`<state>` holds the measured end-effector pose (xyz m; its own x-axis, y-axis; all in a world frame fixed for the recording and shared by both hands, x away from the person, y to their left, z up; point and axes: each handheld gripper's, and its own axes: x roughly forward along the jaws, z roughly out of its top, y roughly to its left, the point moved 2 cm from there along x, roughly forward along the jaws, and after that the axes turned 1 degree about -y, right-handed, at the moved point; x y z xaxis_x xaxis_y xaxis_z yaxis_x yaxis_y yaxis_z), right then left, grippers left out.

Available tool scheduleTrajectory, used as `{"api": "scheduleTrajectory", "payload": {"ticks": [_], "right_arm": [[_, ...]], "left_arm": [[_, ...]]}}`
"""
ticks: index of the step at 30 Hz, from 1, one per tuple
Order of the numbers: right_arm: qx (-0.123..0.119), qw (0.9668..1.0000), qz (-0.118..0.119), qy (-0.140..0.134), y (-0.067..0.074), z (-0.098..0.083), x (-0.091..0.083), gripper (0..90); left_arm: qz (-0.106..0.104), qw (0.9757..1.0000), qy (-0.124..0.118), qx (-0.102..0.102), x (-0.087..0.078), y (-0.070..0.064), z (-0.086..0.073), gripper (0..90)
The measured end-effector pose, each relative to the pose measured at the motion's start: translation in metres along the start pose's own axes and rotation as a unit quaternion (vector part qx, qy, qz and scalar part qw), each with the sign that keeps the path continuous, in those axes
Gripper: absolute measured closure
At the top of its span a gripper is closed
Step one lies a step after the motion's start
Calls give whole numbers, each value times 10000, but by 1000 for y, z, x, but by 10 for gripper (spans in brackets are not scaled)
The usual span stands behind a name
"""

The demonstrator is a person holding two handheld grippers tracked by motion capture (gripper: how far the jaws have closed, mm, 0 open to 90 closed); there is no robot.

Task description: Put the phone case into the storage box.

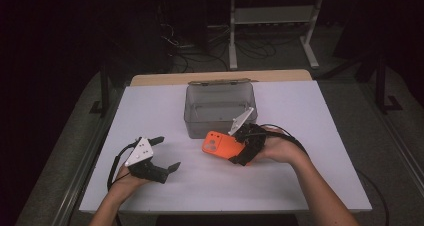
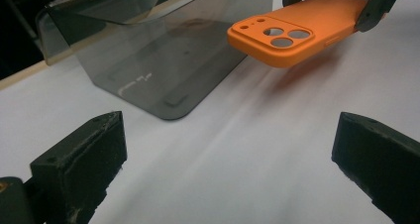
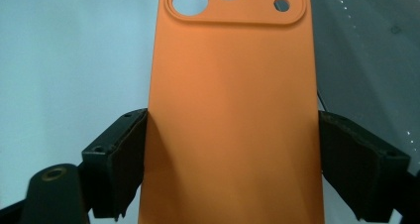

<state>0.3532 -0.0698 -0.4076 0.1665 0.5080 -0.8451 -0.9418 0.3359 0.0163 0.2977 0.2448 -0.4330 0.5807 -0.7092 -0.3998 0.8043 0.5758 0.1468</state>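
Nearest the person, at about seven o'clock on the table [image 1: 300,186], the left gripper [image 1: 167,153] rests low with its jaws spread wide and nothing between them. In the left gripper view those two black jaws frame bare white surface, and beyond them the case hangs a little above the table, throwing a soft shadow below it.

Toward the centre, at roughly five o'clock from the box, the right gripper [image 1: 239,150] holds the orange phone case [image 1: 221,145] — its jaws are closed against the two long edges, as the right gripper view shows, with the camera cut-outs pointing away from the hand. The case is lifted clear of the table, roughly level, its cut-out end just short of the box's near wall.

Farther out, toward twelve o'clock, stands the smoky clear box [image 1: 219,127], its lid swung back and up at the far side, its inside apparently bare.

By my reading, the pick-up is done and the carry is well under way; what is left is to bring the case over the near wall, lower it into the box and let go. Whether the lid is then to be shut — perhaps by the idle left gripper — cannot be told.
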Motion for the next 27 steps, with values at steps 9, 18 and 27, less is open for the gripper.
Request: {"api": "scheduleTrajectory", "payload": {"ticks": [9, 18, 27], "right_arm": [[-14, 10000, -20, -12, -1, -1, 1, 158], [15, 10000, -33, -20, -2, -2, 0, 158], [10, 10000, -47, -23, -2, -2, 0, 158]], "left_arm": [[174, 9989, 81, 425, 1, -3, 1, 1], [284, 9961, 189, 819, 1, -8, 2, 1], [384, 9931, 234, 1086, 2, -11, 3, 1]]}}
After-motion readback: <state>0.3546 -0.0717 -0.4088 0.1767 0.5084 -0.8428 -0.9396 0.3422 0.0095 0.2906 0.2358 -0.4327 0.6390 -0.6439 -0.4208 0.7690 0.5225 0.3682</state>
